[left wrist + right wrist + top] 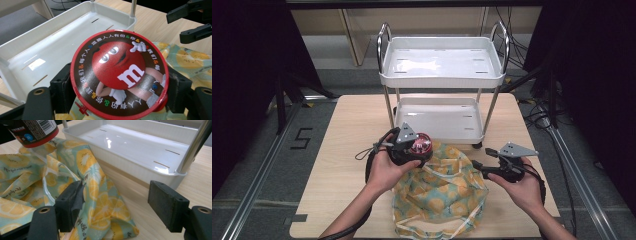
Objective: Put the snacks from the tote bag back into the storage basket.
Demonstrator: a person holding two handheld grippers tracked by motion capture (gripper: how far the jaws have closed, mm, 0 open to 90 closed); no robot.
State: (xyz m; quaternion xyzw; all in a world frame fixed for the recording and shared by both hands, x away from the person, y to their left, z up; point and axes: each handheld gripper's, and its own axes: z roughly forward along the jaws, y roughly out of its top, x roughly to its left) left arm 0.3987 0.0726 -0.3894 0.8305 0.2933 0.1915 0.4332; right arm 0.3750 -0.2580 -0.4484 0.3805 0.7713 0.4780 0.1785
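Two grippers work over a fruit-print bag [439, 192] that lies crumpled on the wooden table [337, 165], just in front of a white two-shelf cart [442, 75]. The left gripper [412, 150] has its jaws closed on the sides of a round red candy tub [421, 144], and the left hand [387, 170] wraps the gripper body from behind. In the left gripper view, the tub [117, 75] sits clamped between the black pads, its lid facing the camera, printed with a red cartoon character and a ring of writing around the edge. It is held in the air above the bag's rear edge, close to the cart's lower tray [50, 52].

On the other side of the bag, the right gripper [479, 166] is held by the right hand [522, 187] with its jaws wide apart and nothing between them. In the right gripper view, one pad [71, 202] lies against the yellow-and-teal fabric [95, 185] at the bag's edge, while the other pad [167, 205] hangs over bare table beside the lower tray's corner [140, 150]. The tub's barcoded base [35, 131] shows above the bag, at the upper left of that view.
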